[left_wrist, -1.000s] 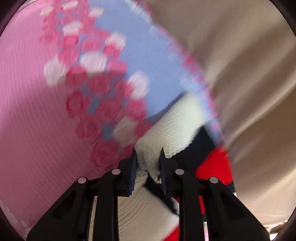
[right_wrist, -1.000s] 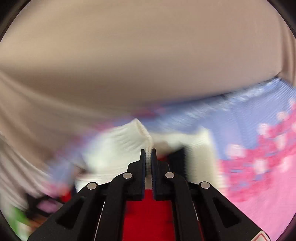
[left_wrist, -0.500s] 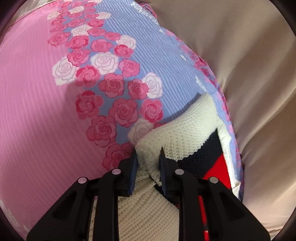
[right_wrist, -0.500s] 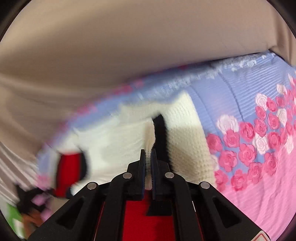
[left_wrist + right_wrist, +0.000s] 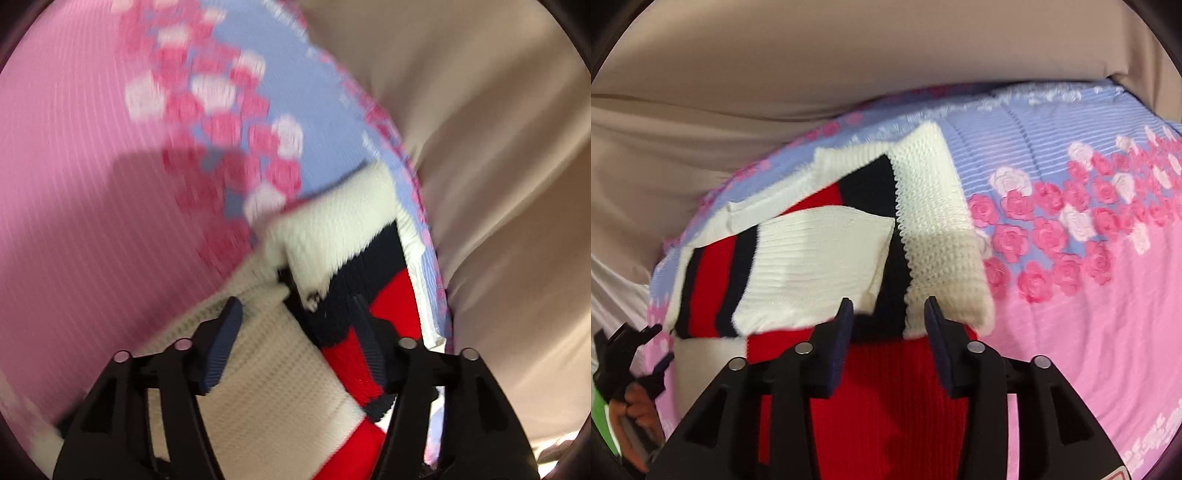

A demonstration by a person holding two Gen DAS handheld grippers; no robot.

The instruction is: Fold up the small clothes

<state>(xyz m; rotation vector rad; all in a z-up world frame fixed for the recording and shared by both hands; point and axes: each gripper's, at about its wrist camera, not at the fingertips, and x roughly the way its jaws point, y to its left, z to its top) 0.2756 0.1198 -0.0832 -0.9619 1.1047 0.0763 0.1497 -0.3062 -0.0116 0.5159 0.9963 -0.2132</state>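
A small knitted sweater (image 5: 812,251), cream with navy and red stripes, lies folded on a pink and blue rose-print bedspread (image 5: 1089,295). In the right wrist view my right gripper (image 5: 888,314) hovers over its near red part, jaws opening, nothing pressed between the pads; the cream sleeve (image 5: 942,229) lies folded across the body. In the left wrist view my left gripper (image 5: 295,314) is over the same sweater (image 5: 258,387), jaws opening wide, the knit lying loose below them. The other gripper (image 5: 624,362), held by a hand, shows at the right wrist view's left edge.
Beige cloth (image 5: 849,55) rises behind the bedspread's far edge, and fills the right side (image 5: 498,184) of the left wrist view. The sweater lies close to that edge. Bare pink bedspread (image 5: 74,221) stretches to the left of the sweater.
Both grippers were shut on the sweater's knit and have opened, letting it drop. The sleeve now lies flat across the body. The right gripper has sunk toward the bed.
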